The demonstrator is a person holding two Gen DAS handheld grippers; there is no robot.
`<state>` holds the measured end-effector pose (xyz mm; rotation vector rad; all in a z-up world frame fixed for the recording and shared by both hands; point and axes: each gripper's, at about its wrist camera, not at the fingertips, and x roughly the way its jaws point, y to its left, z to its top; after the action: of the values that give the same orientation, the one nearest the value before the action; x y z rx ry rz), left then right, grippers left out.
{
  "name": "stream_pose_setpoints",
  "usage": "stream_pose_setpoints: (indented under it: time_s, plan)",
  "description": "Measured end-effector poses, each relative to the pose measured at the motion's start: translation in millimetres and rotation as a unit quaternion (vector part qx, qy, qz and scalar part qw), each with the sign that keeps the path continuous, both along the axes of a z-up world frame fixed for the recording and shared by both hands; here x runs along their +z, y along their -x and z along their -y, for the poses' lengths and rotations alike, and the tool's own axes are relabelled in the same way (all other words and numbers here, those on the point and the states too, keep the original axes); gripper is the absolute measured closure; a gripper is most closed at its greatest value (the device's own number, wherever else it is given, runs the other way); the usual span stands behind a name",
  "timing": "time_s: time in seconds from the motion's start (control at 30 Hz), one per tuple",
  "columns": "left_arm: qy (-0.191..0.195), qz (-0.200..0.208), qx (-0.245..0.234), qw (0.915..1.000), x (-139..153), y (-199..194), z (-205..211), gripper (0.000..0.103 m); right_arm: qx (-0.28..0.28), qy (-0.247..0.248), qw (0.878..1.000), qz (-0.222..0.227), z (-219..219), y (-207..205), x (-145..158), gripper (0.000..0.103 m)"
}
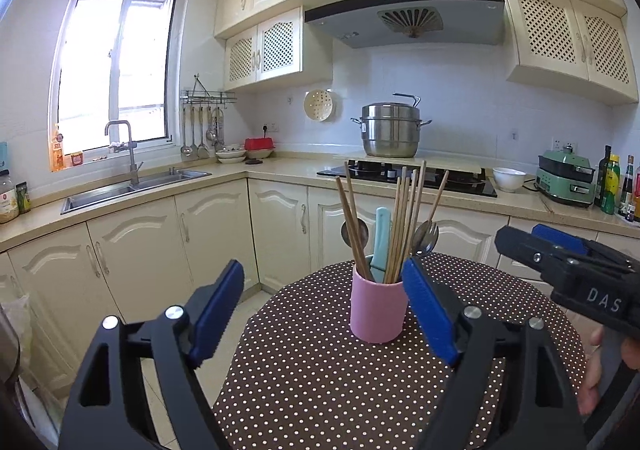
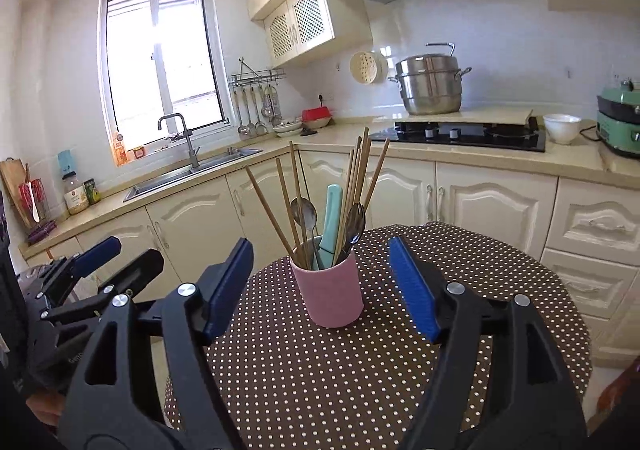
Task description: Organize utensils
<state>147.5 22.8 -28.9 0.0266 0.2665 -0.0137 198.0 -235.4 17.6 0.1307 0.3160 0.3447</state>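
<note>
- Left wrist view: we see left gripper jaws spread wide, empty; pink cup of utensils upright on dotted table.
- Right gripper also spread, holding nothing.

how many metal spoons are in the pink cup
2: one spoon left of the teal handle, one right of it, both bowl-up in the pink cup. Chopsticks may hide more.

A pink cup stands on the brown desk cloth dotted with white. Inside the cup are tan chopsticks, a teal handle and silver spoons. Each black claw carries blue pads.
</note>
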Motion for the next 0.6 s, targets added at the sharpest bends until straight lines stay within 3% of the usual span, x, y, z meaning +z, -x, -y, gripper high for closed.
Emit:
stream_pose_setpoints:
  time_s: [0.33,0.6]
  plan:
    - [-0.015,0.004,0.046,0.9988,12,56,-4,0.016,-0.015,0.038,0.998,0.043,-10,68,15,0.023]
    - [-0.003,0.038,0.045,0.9983,34,106,-6,0.014,-0.025,0.060,0.995,0.074,-14,112,28,0.017]
